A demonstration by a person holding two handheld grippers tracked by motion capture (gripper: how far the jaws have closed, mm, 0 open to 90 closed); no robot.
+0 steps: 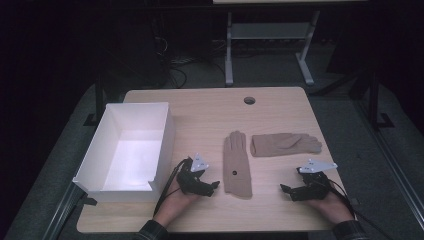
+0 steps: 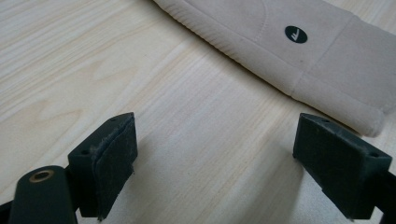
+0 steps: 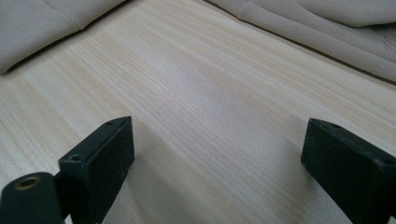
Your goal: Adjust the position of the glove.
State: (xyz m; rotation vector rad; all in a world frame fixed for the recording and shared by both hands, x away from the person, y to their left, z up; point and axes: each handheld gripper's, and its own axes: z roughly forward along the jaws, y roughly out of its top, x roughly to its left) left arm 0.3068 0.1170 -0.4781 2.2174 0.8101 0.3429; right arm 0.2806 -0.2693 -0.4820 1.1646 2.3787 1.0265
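Left gripper [image 1: 214, 186] low at 7 o'clock, jaws spread over bare wood, pinching nothing | right gripper [image 1: 285, 190] at 5 o'clock, jaws spread, nothing between | upright glove [image 1: 236, 165] lies flat between them, cuff toward 6 | second glove [image 1: 285, 144] crosswise at 2 | white box [image 1: 162, 145] at 9 on table [image 1: 210, 107].

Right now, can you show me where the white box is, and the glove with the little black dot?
white box [image 1: 161, 131]: high view, on its right wall.
glove with the black dot [image 1: 236, 172]: high view, on its palm, just above the dot.
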